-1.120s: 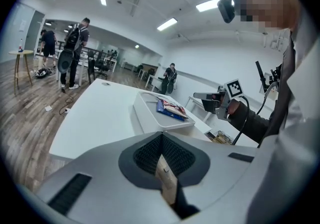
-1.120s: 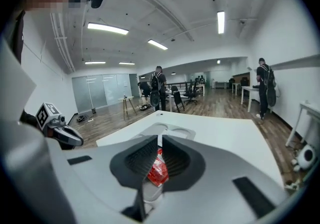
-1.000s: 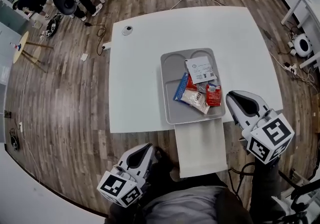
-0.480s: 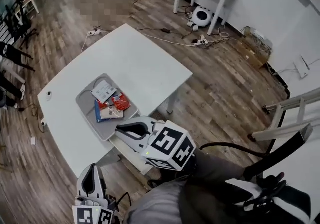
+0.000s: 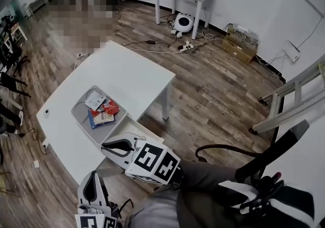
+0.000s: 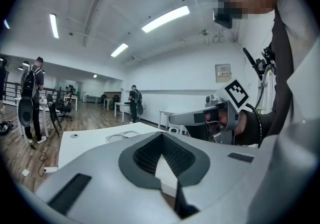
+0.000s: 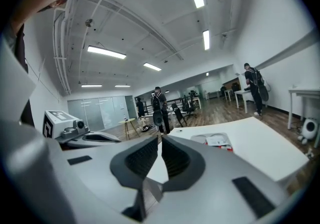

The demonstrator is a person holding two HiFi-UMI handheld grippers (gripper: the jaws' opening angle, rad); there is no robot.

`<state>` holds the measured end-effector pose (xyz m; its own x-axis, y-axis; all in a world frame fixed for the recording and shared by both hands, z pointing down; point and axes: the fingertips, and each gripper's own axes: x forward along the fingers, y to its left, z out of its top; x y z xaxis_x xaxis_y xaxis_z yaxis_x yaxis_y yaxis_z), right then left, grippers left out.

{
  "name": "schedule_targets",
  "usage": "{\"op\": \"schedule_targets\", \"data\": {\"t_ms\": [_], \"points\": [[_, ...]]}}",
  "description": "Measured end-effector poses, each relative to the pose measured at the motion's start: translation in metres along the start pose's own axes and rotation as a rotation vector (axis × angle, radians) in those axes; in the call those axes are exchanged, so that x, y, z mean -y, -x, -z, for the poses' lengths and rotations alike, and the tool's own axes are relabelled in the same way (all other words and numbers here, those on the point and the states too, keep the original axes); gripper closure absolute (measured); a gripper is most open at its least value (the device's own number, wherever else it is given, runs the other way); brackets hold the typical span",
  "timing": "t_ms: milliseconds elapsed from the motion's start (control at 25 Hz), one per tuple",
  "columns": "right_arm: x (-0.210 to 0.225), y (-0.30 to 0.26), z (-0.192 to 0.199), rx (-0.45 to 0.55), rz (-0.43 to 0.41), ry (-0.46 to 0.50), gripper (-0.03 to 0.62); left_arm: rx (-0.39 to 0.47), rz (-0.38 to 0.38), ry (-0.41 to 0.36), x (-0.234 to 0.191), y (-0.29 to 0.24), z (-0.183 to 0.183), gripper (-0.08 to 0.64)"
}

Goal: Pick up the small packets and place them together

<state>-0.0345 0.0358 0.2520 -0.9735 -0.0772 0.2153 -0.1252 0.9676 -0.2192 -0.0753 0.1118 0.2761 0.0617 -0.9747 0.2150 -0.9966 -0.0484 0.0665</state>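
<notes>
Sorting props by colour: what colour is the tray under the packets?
Grey. The tray shows best in the head view.

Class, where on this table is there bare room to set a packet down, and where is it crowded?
Free: the table top between the tray and its far corner. Crowded: inside the tray, where packets overlap.

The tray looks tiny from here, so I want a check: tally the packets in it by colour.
White packet: 1
Red packets: 2, hard to split at this size
Blue packet: 1
Pale packet: 1
Total: 5, all in the grey tray
</notes>
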Motion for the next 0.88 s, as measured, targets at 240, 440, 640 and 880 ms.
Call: {"op": "schedule_targets", "data": {"t_ms": [240, 440, 640, 880], "points": [[-0.007, -0.003, 0.020, -0.008, 0.032, 0.026, 0.577, 0.082, 0.040, -0.008, 0.013, -0.009, -0.012, 0.563], [-0.010, 0.011, -0.011, 0.026, 0.010, 0.047, 0.578, 0.116, -0.017, -0.067, 0.024, -0.008, -0.053, 0.563], [-0.026, 0.009, -0.016, 0.035, -0.017, 0.063, 0.586, 0.113, -0.066, -0.086, 0.022, 0.007, -0.063, 0.563], [-0.023, 0.008, -0.018, 0.040, -0.003, 0.092, 0.586, 0.167, -0.083, -0.135, 0.016, -0.006, -0.087, 0.563]]}}
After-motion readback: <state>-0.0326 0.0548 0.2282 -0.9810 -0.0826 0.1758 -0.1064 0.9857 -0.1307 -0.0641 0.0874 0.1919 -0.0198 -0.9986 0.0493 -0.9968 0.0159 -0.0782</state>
